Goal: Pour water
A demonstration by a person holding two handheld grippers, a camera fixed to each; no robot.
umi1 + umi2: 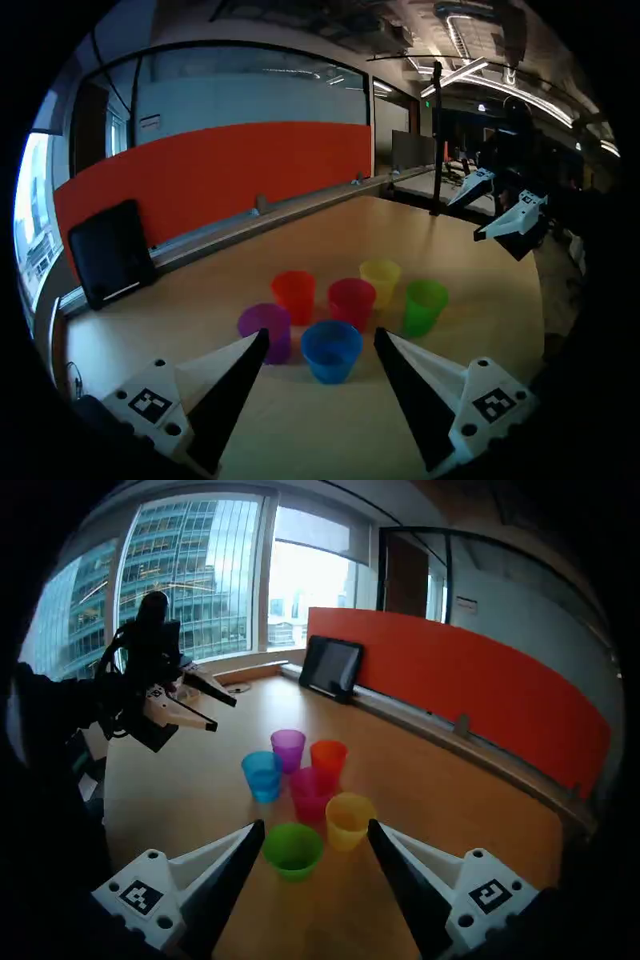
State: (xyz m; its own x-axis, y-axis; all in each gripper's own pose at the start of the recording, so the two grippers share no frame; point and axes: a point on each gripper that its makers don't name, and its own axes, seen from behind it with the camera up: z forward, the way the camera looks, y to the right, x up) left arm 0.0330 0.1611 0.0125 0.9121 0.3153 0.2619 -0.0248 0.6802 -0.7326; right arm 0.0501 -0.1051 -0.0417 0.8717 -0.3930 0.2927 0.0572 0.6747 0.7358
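A purple cup (266, 330), orange cup (294, 294), pink cup (351, 302), yellow cup (380, 280), green cup (424, 304) and blue cup (331, 350) are clustered on the bench (448, 240), lower centre; a black tablet (112, 252) is propped at left.

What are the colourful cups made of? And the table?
The blue cup and green cup look like thin plastic: bright, smooth, slightly see-through walls. The table looks like wood or wood-look laminate, going by its pale tan, softly shiny top.

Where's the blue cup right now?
In the left gripper view, the blue cup stands at the cluster's near edge, with the purple cup to its left and the pink cup just behind.
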